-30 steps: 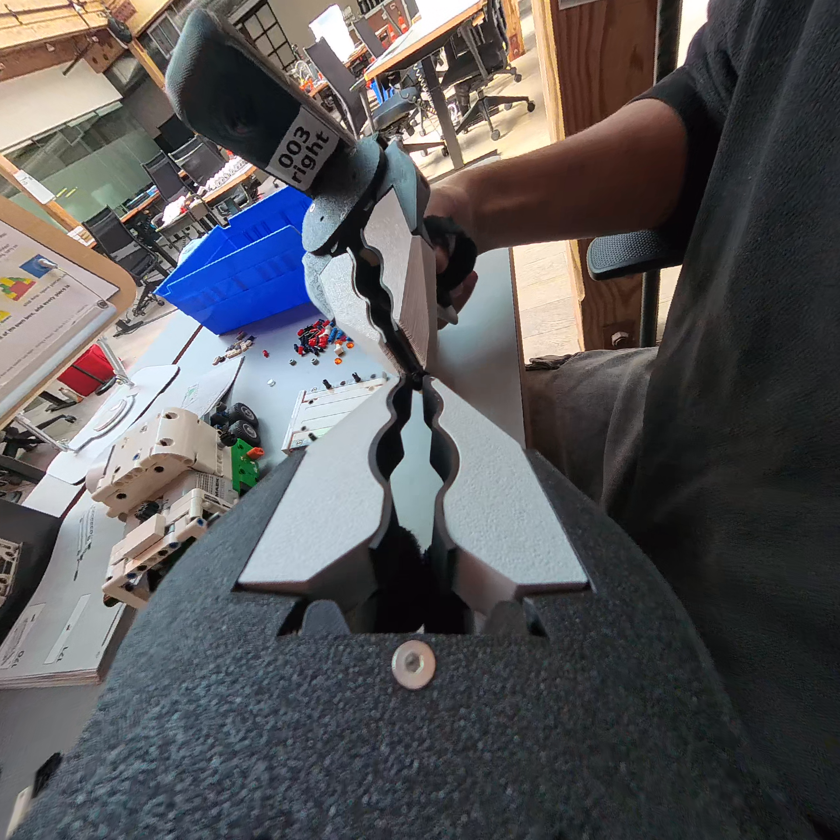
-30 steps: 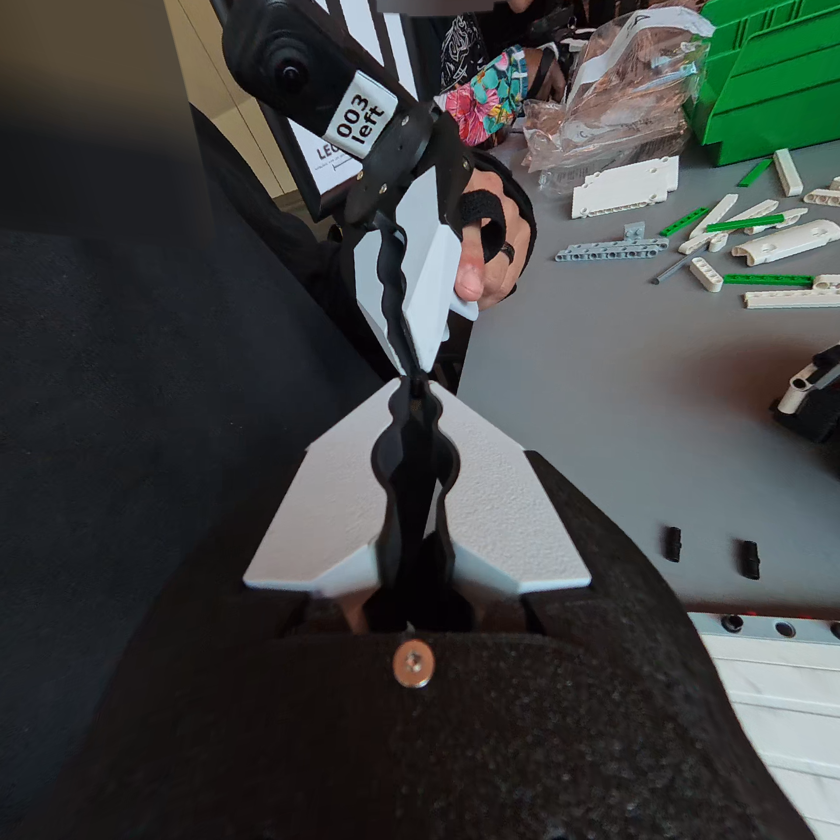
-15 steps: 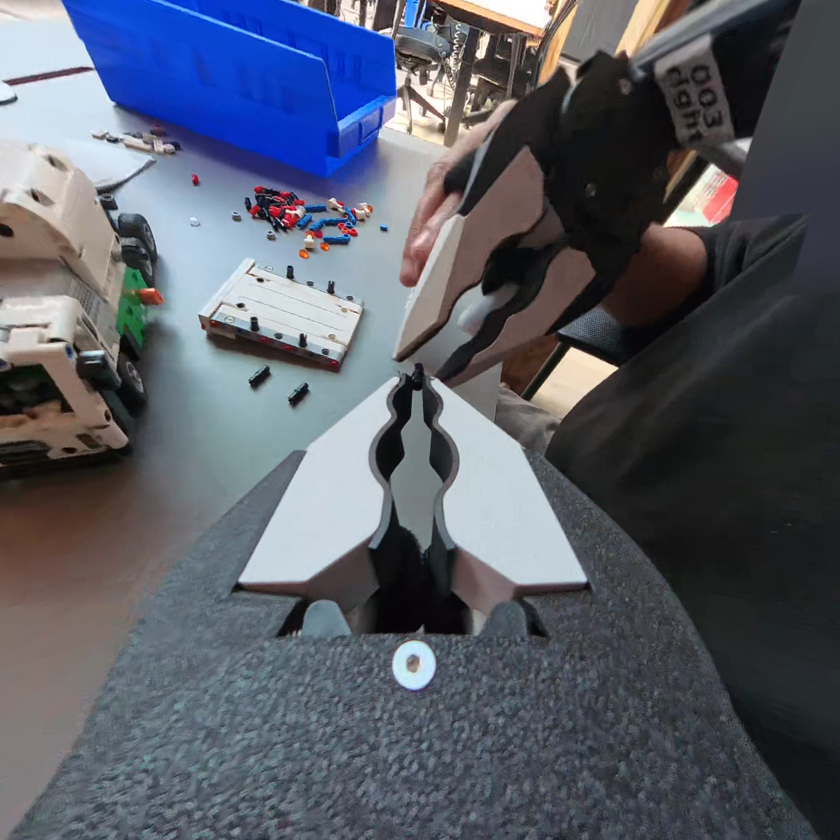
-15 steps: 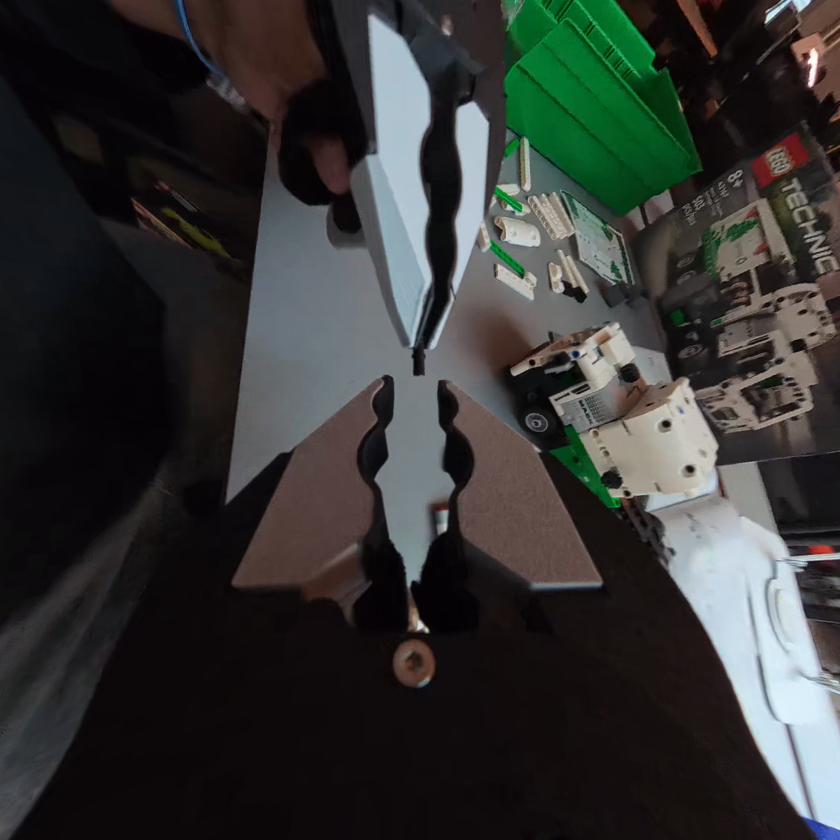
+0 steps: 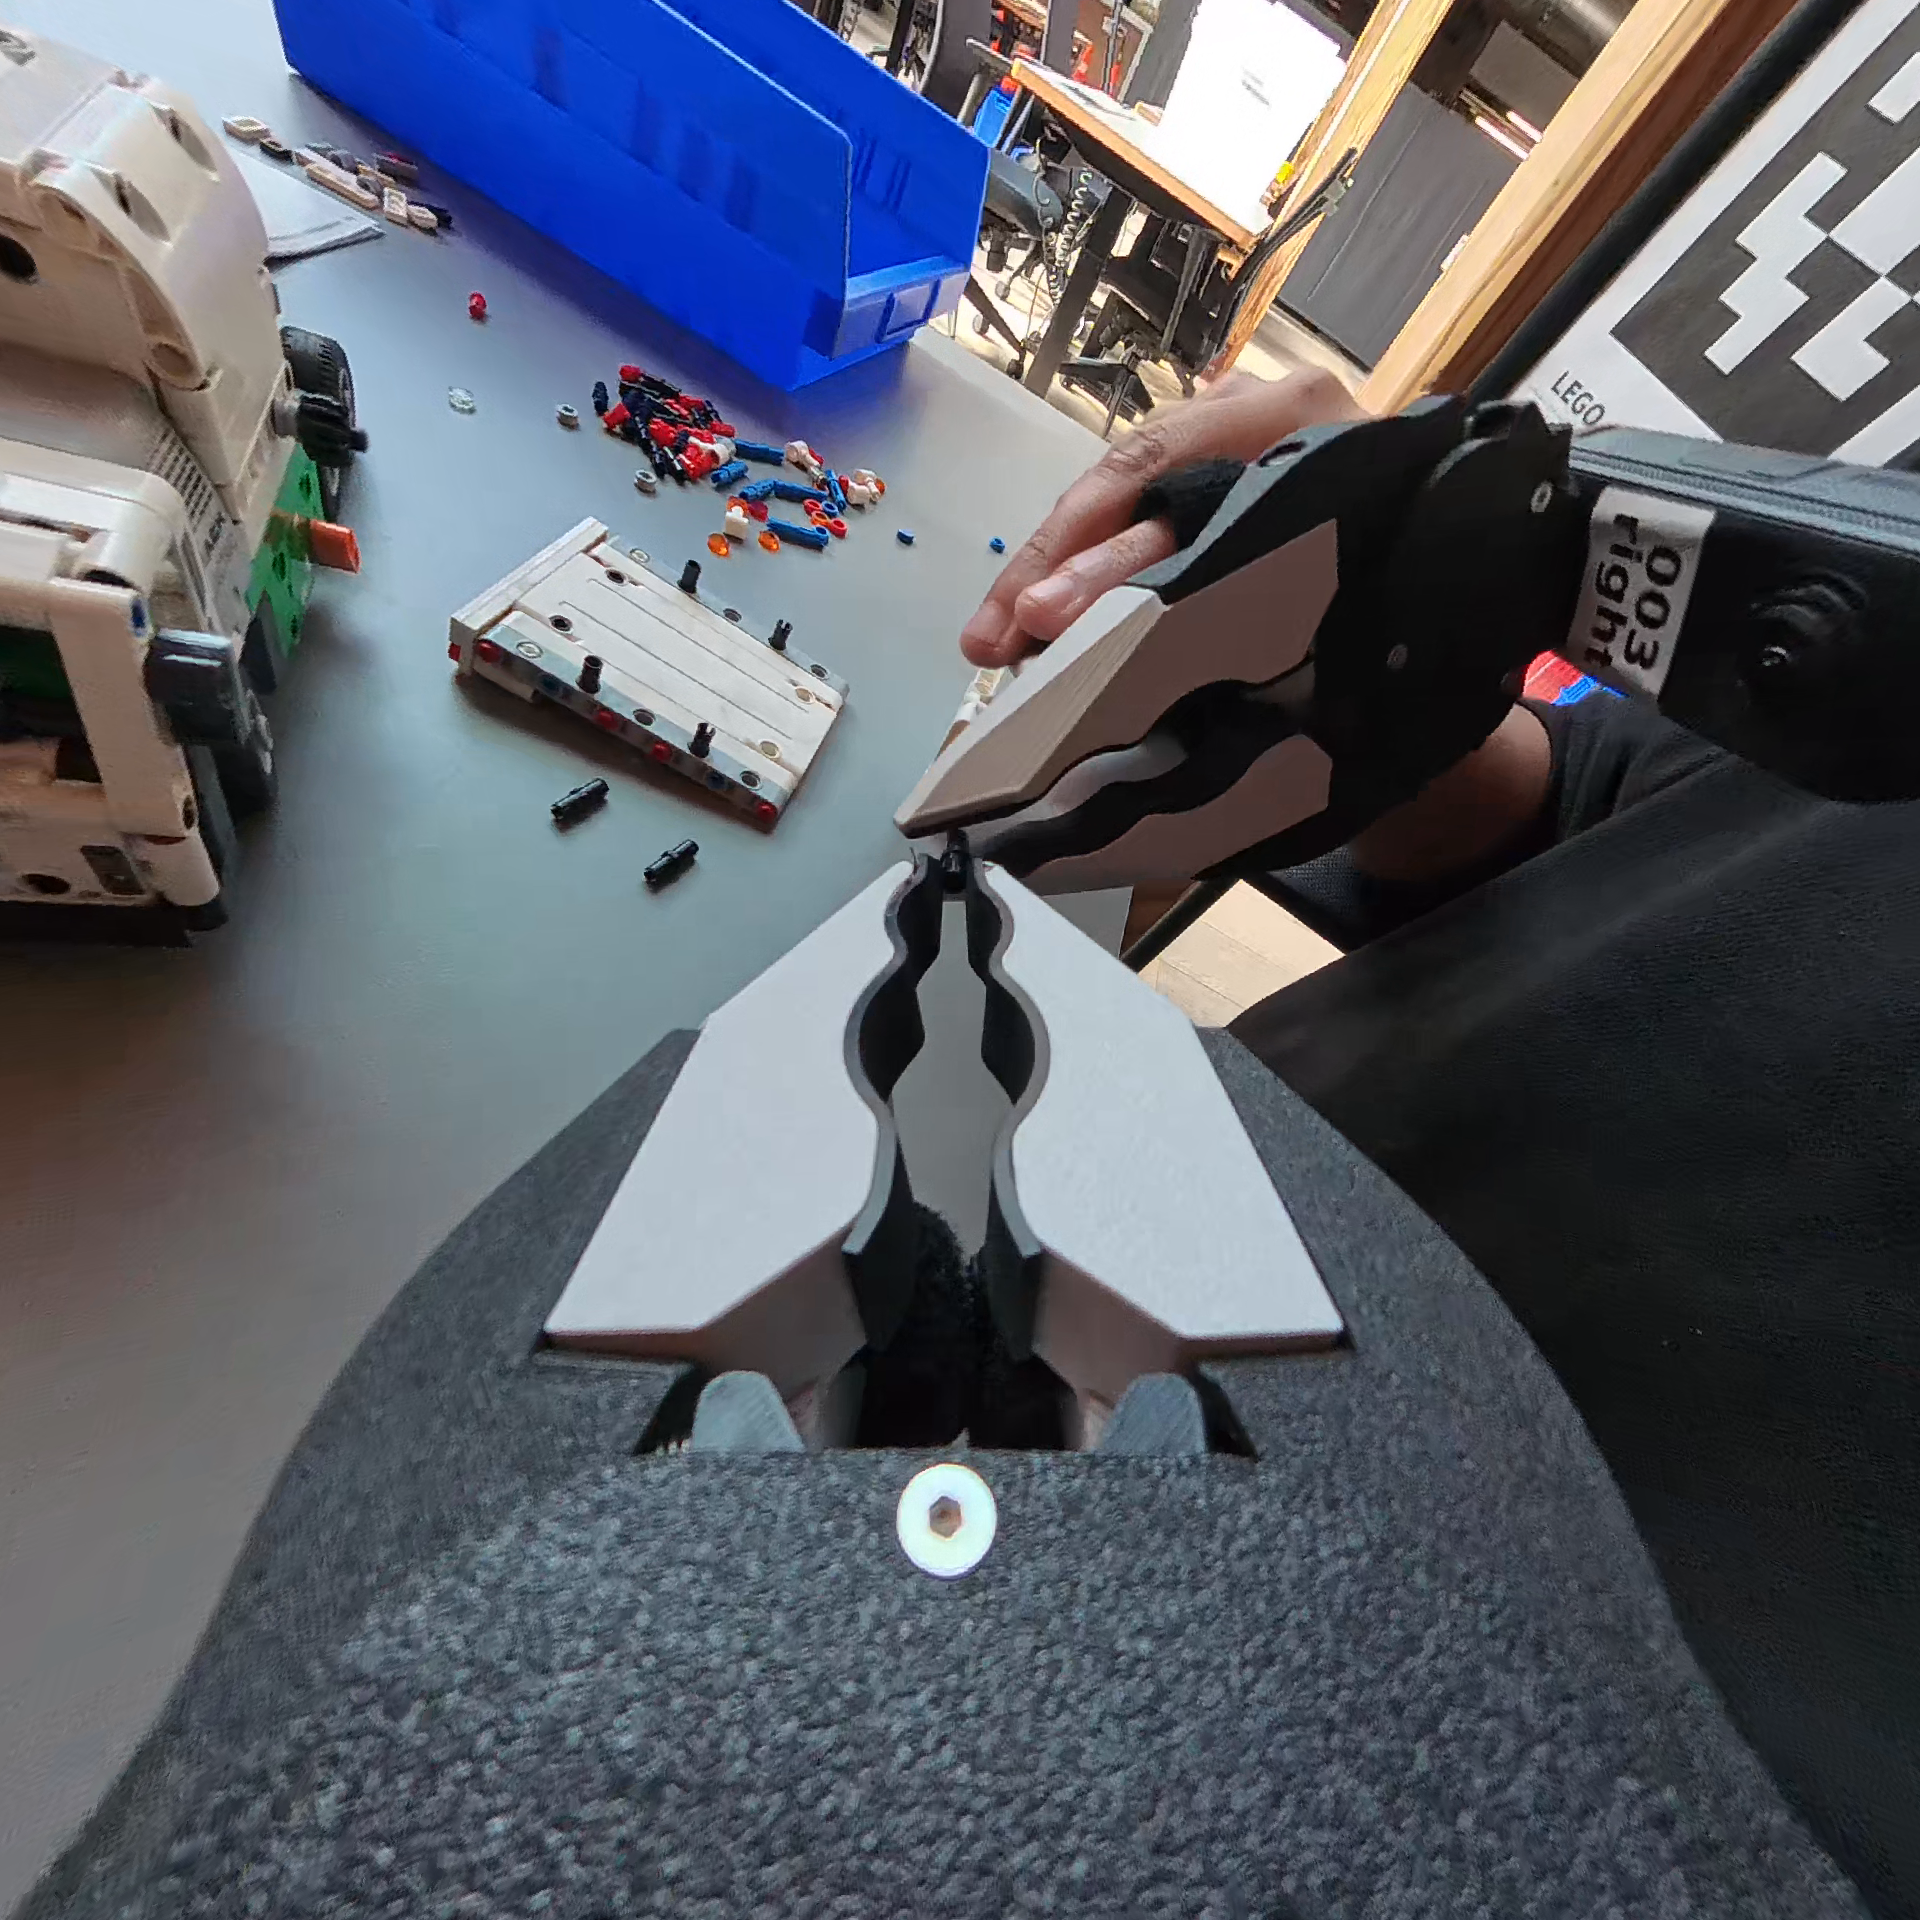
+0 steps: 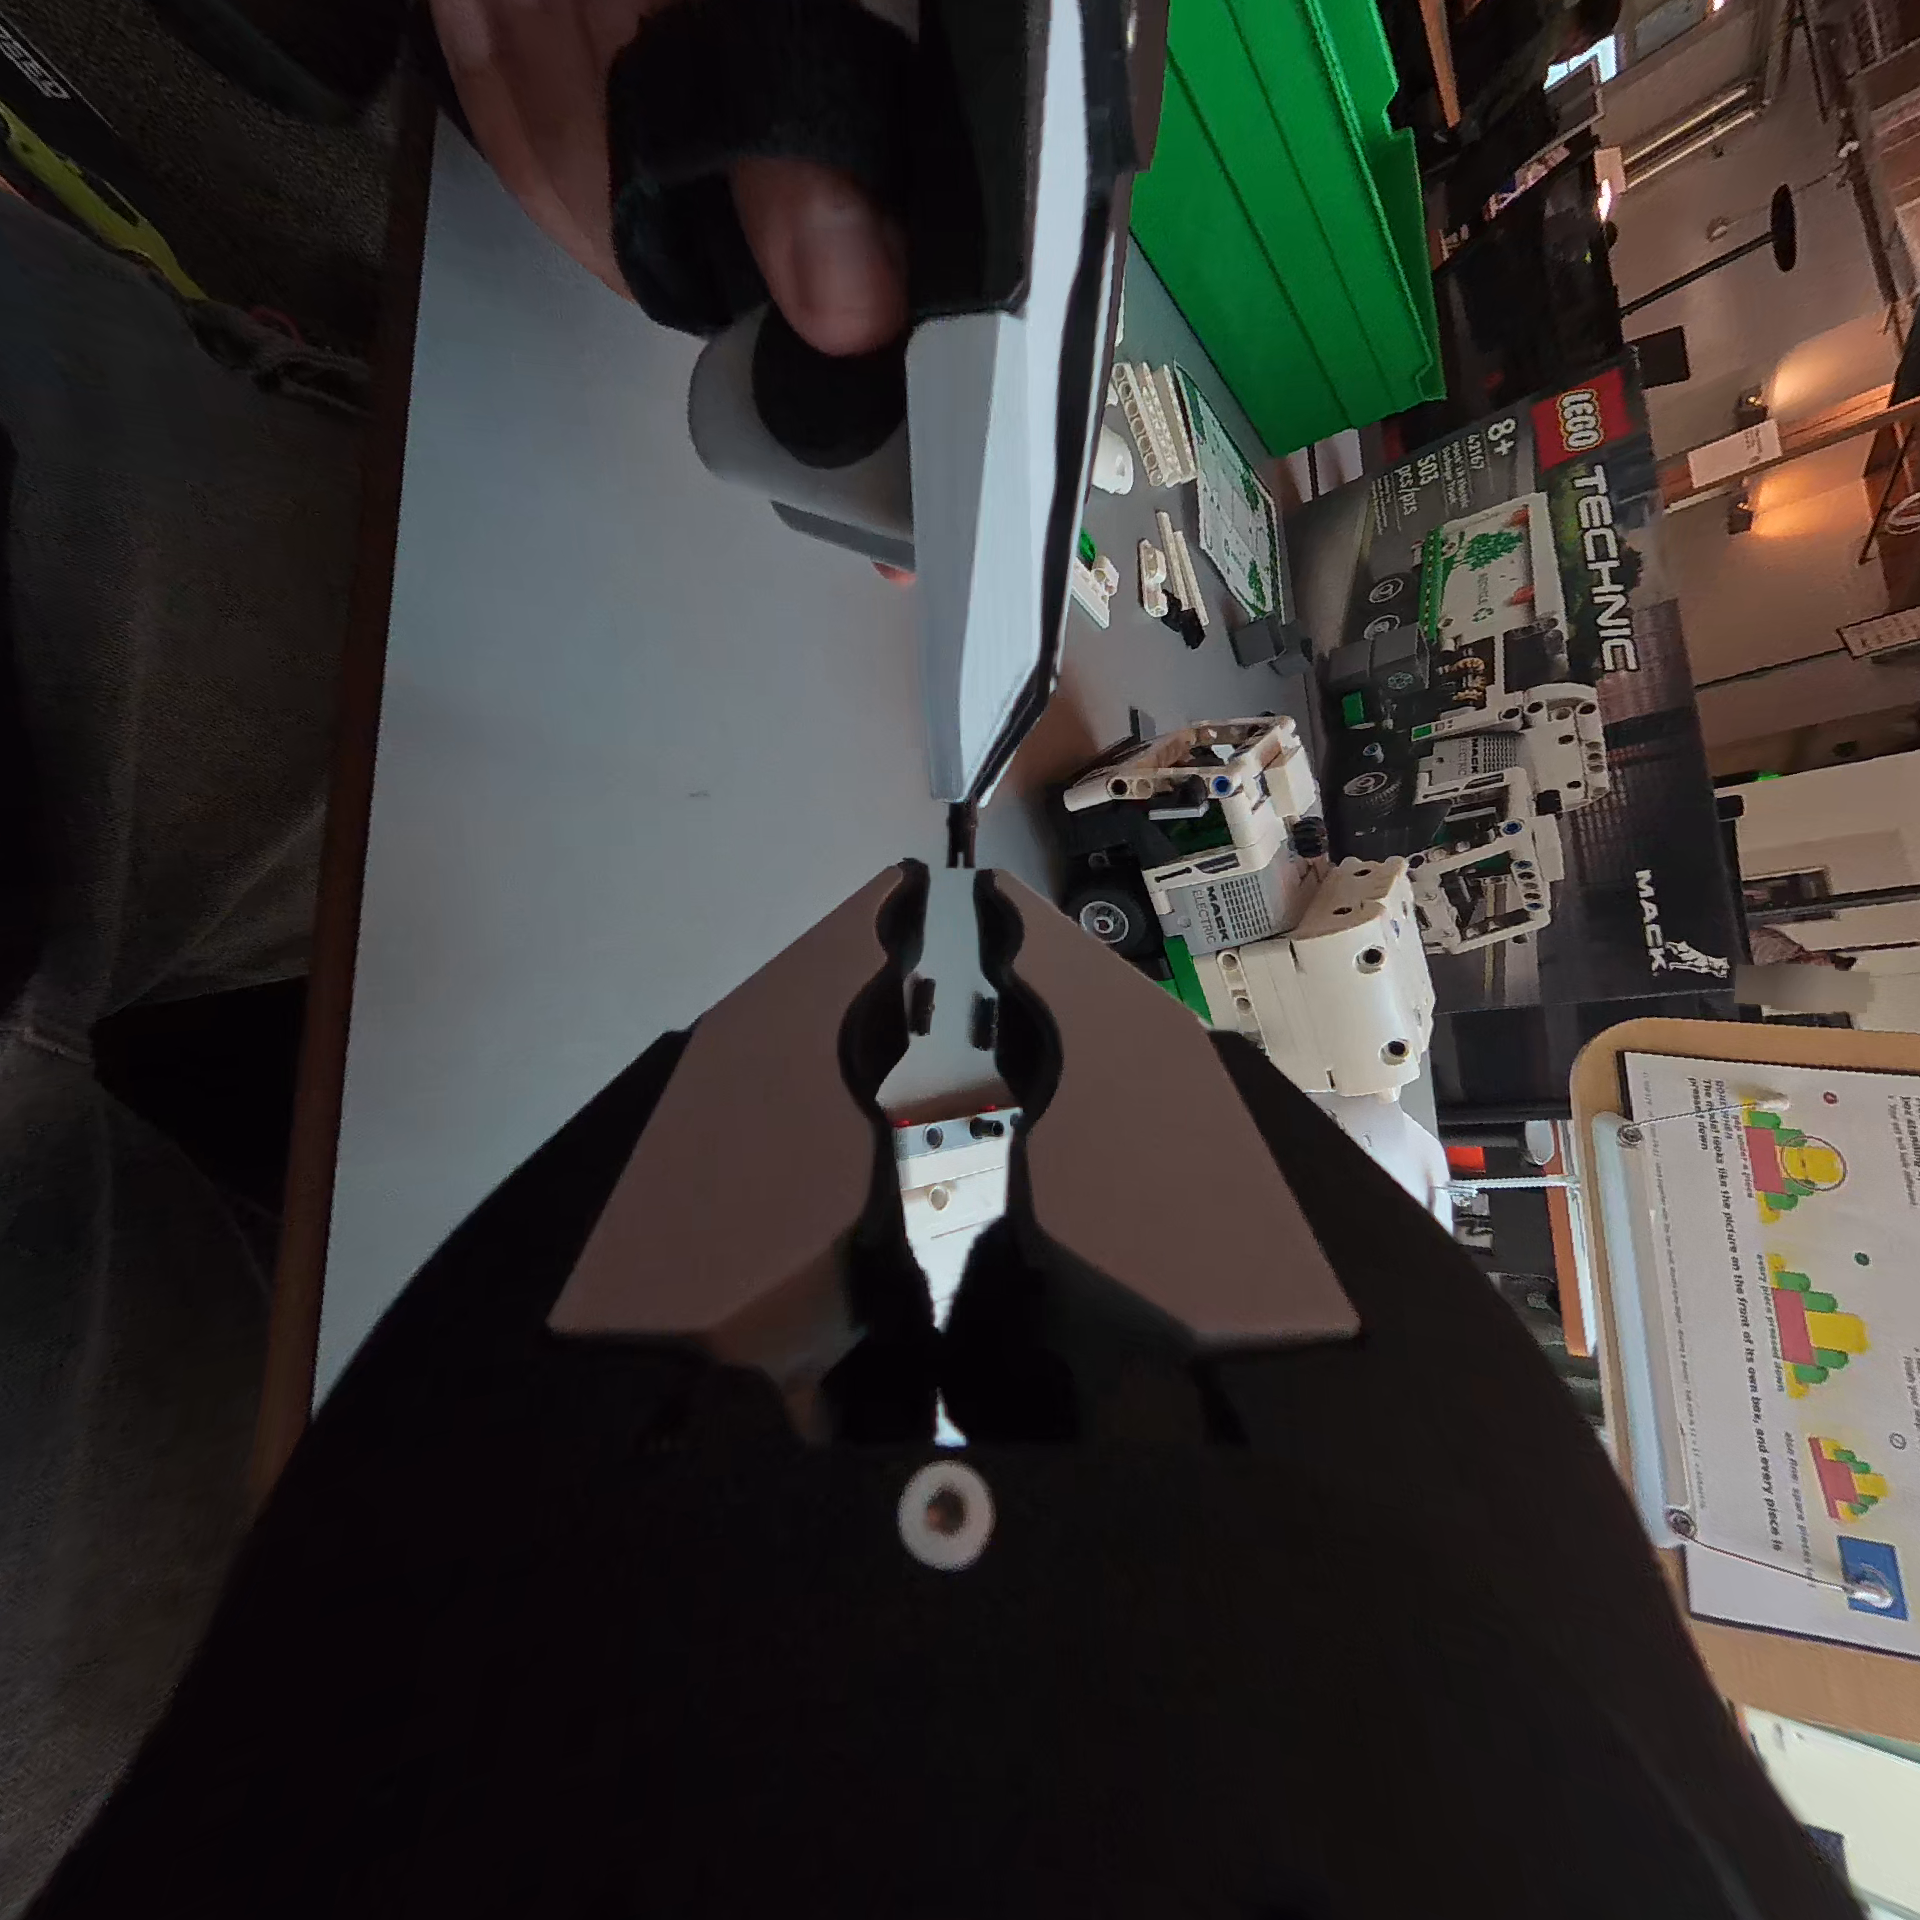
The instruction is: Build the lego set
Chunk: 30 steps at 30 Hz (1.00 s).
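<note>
Grey tabletop (image 5: pixel 436 997) carries a white toy truck (image 5: pixel 125 499), with a studded white panel (image 5: pixel 649 665) beside it and a blue bin (image 5: pixel 644 156) behind. Near the panel, the left gripper (image 5: pixel 951 871) pinches a small black pin (image 5: pixel 951 862) at its tips. The right gripper (image 6: pixel 945 883) stands open, its tips just short of the pin.

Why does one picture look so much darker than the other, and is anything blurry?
Right wrist view: the gripper body is in near-black shadow, and bright lamps glare in the background. Left wrist view: evenly lit, the toy truck softly blurred and stretched at the frame's edge.
</note>
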Available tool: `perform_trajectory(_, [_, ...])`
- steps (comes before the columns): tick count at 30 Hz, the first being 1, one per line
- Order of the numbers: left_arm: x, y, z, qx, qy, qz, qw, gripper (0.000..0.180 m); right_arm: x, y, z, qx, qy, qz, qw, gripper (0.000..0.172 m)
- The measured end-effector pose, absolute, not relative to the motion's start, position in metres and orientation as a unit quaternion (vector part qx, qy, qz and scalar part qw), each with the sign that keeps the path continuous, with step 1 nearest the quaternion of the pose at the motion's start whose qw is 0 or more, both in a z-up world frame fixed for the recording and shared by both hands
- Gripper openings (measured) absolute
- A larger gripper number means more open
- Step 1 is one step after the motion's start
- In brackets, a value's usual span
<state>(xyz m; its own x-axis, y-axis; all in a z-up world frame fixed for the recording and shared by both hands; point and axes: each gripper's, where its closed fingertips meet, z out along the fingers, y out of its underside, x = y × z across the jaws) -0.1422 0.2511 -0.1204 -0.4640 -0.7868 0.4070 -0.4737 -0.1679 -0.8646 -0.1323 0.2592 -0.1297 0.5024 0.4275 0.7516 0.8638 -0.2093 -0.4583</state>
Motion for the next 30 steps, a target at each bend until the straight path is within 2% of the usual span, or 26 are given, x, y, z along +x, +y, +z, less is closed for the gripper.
perform_trajectory(1, [-0.142, 0.253, -0.121, -0.505, 0.625, -0.58, 0.132, 0.003, -0.133, 0.259, -0.13, -0.737, -0.44, -0.244, 0.452, 0.008])
perform_trajectory(7, [-0.14, 0.257, -0.122, -0.512, 0.621, -0.578, 0.134, 0.003, -0.133, 0.262, -0.13, -0.729, -0.442, -0.262, 0.453, 0.005])
perform_trajectory(12, [-0.14, 0.257, -0.125, -0.514, 0.622, -0.576, 0.129, 0.003, -0.133, 0.264, -0.128, -0.726, -0.437, -0.263, 0.461, 0.01])
perform_trajectory(16, [-0.14, 0.254, -0.127, -0.512, 0.626, -0.575, 0.124, 0.003, -0.136, 0.264, -0.131, -0.724, -0.443, -0.261, 0.458, 0.003])
perform_trajectory(30, [-0.137, 0.258, -0.125, -0.521, 0.603, -0.591, 0.123, 0.003, -0.134, 0.271, -0.128, -0.724, -0.421, -0.281, 0.469, 0.003])
